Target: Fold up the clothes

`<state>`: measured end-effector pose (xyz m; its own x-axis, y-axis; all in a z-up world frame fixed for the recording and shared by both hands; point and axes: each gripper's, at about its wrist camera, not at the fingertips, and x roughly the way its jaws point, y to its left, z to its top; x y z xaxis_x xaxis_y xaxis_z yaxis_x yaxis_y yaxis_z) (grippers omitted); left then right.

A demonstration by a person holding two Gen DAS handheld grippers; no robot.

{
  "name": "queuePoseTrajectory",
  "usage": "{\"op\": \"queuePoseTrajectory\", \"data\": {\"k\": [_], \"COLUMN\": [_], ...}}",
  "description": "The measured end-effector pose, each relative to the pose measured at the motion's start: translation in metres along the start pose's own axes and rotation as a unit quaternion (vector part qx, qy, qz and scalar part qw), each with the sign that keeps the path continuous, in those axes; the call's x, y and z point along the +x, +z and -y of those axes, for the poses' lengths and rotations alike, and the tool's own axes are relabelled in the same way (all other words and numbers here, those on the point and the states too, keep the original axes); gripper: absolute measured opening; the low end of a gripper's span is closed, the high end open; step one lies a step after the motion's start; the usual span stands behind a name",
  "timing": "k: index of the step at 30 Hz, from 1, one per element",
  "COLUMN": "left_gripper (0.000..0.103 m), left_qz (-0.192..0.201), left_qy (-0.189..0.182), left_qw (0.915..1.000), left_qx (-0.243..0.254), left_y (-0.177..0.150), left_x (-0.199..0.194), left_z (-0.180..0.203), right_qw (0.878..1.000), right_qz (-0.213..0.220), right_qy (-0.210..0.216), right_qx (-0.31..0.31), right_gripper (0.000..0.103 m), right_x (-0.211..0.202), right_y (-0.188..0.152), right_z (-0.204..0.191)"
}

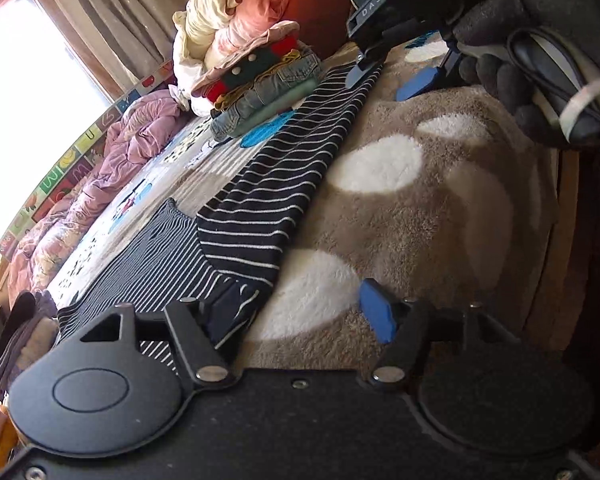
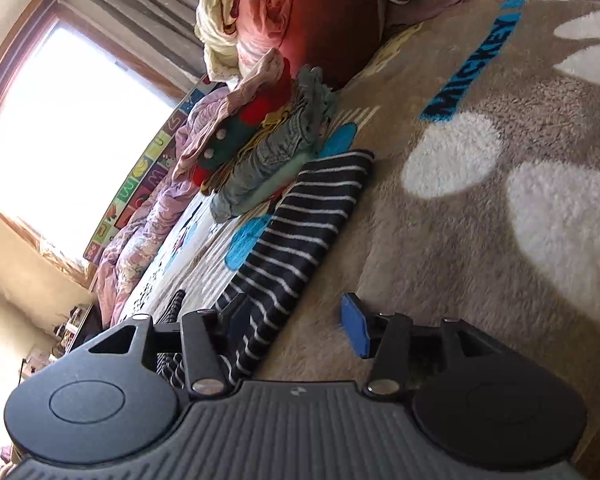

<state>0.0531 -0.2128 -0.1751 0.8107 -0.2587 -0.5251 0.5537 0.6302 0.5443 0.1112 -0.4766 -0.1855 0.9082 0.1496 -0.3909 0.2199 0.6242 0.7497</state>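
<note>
A black jumper with thin white stripes (image 1: 284, 168) lies folded into a long strip on a brown fleece blanket with white spots (image 1: 440, 232). My left gripper (image 1: 300, 310) is open at the strip's near end: the fabric edge lies against its left finger, and its blue right pad (image 1: 376, 316) rests on the blanket. My right gripper (image 1: 388, 76), held by a hand in a black glove (image 1: 540, 60), is open at the far end. In the right wrist view the right gripper (image 2: 296, 318) straddles the jumper's (image 2: 304, 216) edge, its blue pad (image 2: 356, 332) on the blanket (image 2: 480, 248).
A stack of folded clothes (image 1: 268, 92) (image 2: 268, 148) sits just left of the jumper's far end. Behind it rises a heap of bedding and a red cushion (image 1: 260, 8). A crumpled purple quilt (image 1: 132, 140) runs along the wall under a bright window (image 1: 28, 92).
</note>
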Motion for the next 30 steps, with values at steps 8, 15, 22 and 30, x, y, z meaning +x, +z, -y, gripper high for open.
{"op": "queuePoseTrajectory", "data": {"k": [8, 15, 22, 30], "left_gripper": [0.077, 0.077, 0.075, 0.057], "left_qz": [-0.034, 0.006, 0.025, 0.035], "left_qy": [-0.021, 0.057, 0.1, 0.122], "left_qw": [0.9992, 0.9968, 0.9835, 0.9693], "left_qx": [0.001, 0.057, 0.149, 0.21], "left_y": [0.0, 0.015, 0.051, 0.098], "left_x": [-0.006, 0.002, 0.044, 0.092], "left_z": [-0.009, 0.014, 0.041, 0.06], "right_qw": [0.999, 0.989, 0.966, 0.949], "right_qz": [-0.016, -0.008, 0.021, 0.069], "right_qy": [0.028, 0.075, 0.12, 0.144], "right_qx": [0.025, 0.129, 0.228, 0.271], "right_gripper": [0.053, 0.052, 0.054, 0.059], "right_x": [-0.013, -0.021, -0.031, -0.047], "right_y": [-0.02, -0.013, 0.001, 0.021], "right_z": [-0.007, 0.02, 0.051, 0.076]}}
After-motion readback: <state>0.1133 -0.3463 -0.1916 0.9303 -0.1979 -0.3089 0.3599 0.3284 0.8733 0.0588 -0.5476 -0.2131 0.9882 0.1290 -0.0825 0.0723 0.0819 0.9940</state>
